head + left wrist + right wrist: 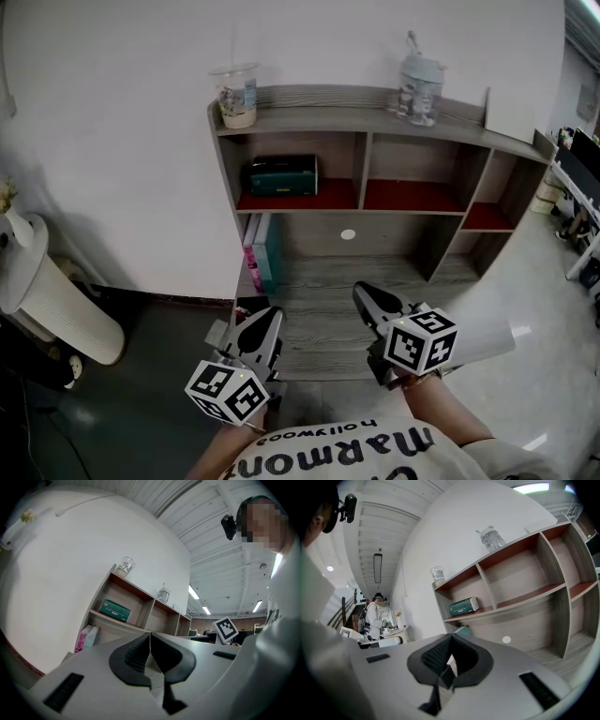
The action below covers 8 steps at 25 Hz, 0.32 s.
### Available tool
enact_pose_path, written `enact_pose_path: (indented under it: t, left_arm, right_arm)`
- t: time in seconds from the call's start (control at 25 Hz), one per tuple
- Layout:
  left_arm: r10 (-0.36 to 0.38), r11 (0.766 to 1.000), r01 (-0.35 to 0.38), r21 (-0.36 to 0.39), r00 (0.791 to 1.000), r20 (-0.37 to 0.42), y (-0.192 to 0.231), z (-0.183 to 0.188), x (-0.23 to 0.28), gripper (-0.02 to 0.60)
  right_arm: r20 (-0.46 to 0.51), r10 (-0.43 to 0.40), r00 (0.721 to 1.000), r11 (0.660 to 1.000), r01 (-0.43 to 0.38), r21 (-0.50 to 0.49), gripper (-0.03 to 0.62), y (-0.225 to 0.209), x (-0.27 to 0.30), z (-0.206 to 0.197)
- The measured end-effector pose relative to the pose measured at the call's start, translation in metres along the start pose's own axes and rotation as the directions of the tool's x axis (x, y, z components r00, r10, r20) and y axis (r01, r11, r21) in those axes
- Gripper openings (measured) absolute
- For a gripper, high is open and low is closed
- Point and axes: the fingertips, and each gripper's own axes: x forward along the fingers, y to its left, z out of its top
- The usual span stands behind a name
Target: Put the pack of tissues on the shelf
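Observation:
The green pack of tissues (283, 175) lies in the upper left compartment of the wooden shelf (361, 120), on its red board. The left gripper view shows the pack (115, 610) far ahead, and so does the right gripper view (464, 606). My left gripper (265, 323) hovers at the front left of the desk surface, jaws shut with nothing between them (150, 639). My right gripper (367, 298) is held beside it to the right, also shut and empty (451, 641). Both are well short of the pack.
A glass jar (236, 95) stands on the shelf top at left, another jar (418, 89) at right. Pink and teal books (257, 253) lean under the pack's compartment. A white pedestal (47, 291) stands on the floor at left. A person (375, 616) stands far off.

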Motion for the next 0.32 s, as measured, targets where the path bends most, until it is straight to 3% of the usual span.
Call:
enact_pose_path:
  t: [0.32]
  left_arm:
    - [0.008,1.000,-0.008,-0.004,1.000,-0.012,0.0000,-0.0058,-0.0007,0.020]
  right_arm:
    - [-0.012,-0.005,1.000,1.000,0.005,0.015,0.008,-0.0062,0.0014,-0.0064]
